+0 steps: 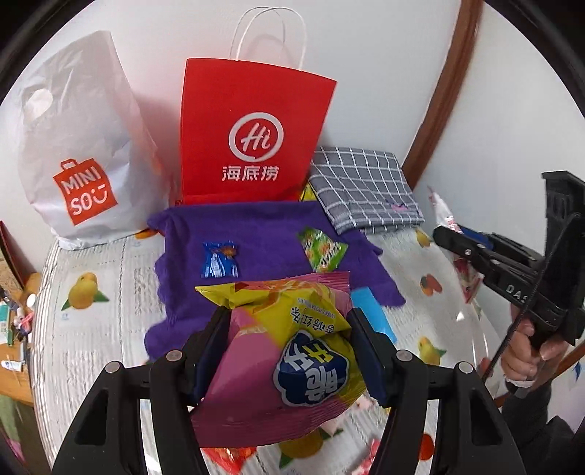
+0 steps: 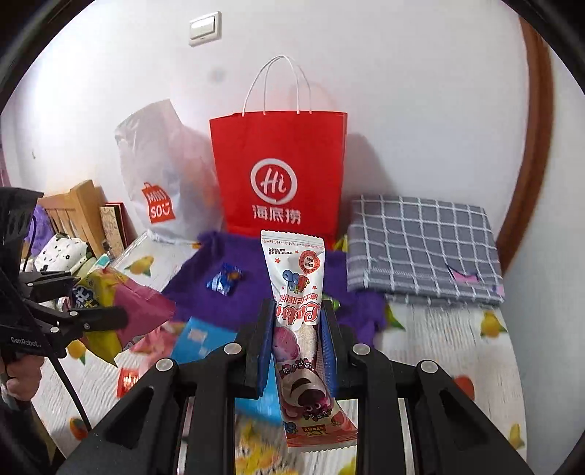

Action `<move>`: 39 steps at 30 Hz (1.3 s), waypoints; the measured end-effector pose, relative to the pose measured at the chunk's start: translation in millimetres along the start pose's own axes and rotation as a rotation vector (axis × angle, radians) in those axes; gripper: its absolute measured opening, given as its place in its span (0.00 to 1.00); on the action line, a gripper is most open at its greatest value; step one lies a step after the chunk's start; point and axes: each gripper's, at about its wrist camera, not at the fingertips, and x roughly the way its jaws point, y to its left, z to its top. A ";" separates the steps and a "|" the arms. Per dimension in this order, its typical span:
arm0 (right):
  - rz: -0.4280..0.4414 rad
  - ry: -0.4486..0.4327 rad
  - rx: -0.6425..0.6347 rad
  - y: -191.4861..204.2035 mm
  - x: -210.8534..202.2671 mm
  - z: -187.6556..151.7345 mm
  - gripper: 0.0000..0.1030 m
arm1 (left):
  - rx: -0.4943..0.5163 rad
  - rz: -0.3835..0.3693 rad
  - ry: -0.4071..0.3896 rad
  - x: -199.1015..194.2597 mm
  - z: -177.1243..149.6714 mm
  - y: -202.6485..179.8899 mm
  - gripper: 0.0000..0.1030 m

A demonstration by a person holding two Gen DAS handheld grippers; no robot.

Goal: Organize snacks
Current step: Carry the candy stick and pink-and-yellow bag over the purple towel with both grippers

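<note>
We hold the pink-yellow chip bag (image 1: 289, 350) clamped in our left gripper (image 1: 289, 329), lifted just in front of the purple cloth (image 1: 263, 226), probably to carry it toward the red paper bag (image 1: 252, 135) behind that cloth. Our right gripper (image 2: 298, 329) grips the long bear-print snack (image 2: 299, 321) upright before the same cloth, so both are ready for sorting.

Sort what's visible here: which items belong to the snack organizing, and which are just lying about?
Part of the job:
- pink-and-yellow chip bag, in left tongs
- Lotso snack pack, in right tongs
- blue candy
- green candy
- red paper bag
- white Miniso bag

Lying about:
- purple towel
- checked cloth
- light switch
</note>
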 end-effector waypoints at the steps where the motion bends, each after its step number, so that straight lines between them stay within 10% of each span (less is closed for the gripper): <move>1: 0.013 0.007 0.003 -1.5 6.9 5.7 0.23 | -0.004 0.003 0.002 2.6 4.3 2.6 0.61; 16: 0.088 0.038 0.026 -19.8 86.8 58.8 0.23 | 0.014 0.131 -0.027 60.6 74.6 18.7 0.61; 39: 0.035 0.223 0.003 -51.7 155.7 31.4 0.23 | 0.005 0.189 0.069 120.9 67.8 42.7 0.61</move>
